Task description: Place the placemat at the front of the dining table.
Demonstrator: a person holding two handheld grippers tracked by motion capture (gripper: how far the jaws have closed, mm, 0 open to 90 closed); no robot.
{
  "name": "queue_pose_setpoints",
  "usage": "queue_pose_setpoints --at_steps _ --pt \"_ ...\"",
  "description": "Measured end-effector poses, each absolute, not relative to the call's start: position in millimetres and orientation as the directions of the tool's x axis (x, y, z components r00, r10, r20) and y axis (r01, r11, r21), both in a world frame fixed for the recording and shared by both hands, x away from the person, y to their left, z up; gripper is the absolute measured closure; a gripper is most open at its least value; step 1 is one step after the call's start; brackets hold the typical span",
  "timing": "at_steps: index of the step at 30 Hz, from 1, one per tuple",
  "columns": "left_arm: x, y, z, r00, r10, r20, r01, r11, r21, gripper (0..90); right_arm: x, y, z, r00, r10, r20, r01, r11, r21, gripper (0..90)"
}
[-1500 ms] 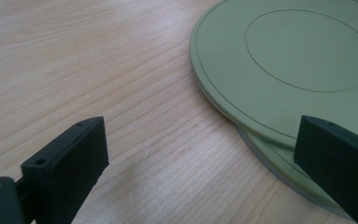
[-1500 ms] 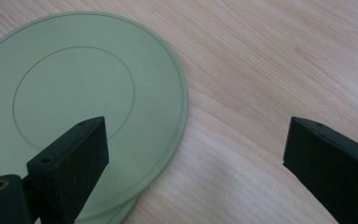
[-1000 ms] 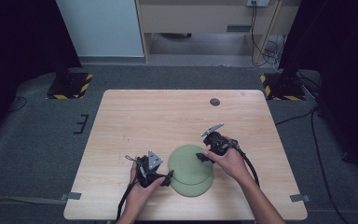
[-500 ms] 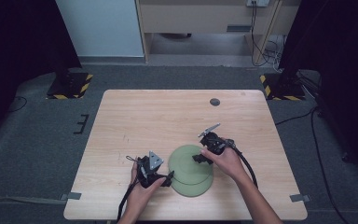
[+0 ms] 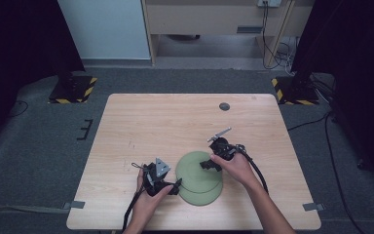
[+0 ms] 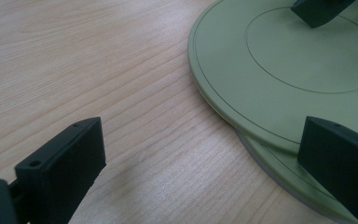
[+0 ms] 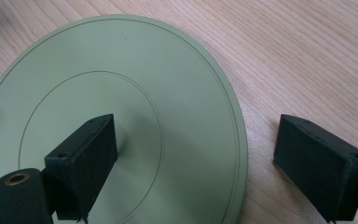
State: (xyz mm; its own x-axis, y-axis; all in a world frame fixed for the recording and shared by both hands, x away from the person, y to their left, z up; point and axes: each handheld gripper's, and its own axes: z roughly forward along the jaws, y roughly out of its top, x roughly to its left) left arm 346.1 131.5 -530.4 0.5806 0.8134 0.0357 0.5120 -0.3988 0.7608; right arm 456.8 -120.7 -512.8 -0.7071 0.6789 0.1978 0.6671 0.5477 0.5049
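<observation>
The upper green plate's (image 7: 121,116) rim is straddled by the right gripper's (image 7: 200,154) spread fingers for lifting; the left gripper (image 6: 205,154), fingers spread, flanks the lower green plate (image 6: 279,172).

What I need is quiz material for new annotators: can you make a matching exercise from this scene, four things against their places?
Things:
1. upper green plate
2. lower green plate
3. right gripper
4. small dark disc

Places:
a. near the table's far edge
b. open, one jaw over a plate, the other over bare wood
c. underneath, showing at the person's side
d. lying partly on another plate

Pairs: 1-d, 2-c, 3-b, 4-a
</observation>
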Motion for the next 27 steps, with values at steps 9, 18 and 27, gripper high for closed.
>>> queue_pose_setpoints --at_steps 9,18,27 --pt "346.2 131.5 -530.4 0.580 0.814 0.034 0.513 -0.398 0.760 0.0 453.4 -118.8 -512.6 -0.713 0.661 0.234 0.665 0.532 0.525 23.5" --pt "346.7 131.7 -530.4 0.582 0.813 0.033 0.515 -0.400 0.758 0.0 454.3 -119.7 -511.7 -0.704 0.667 0.245 0.675 0.520 0.523 27.6" --pt "346.6 131.2 -530.2 0.580 0.814 0.035 0.516 -0.400 0.757 0.0 453.1 -123.7 -506.1 -0.694 0.681 0.234 0.678 0.508 0.532 36.8"
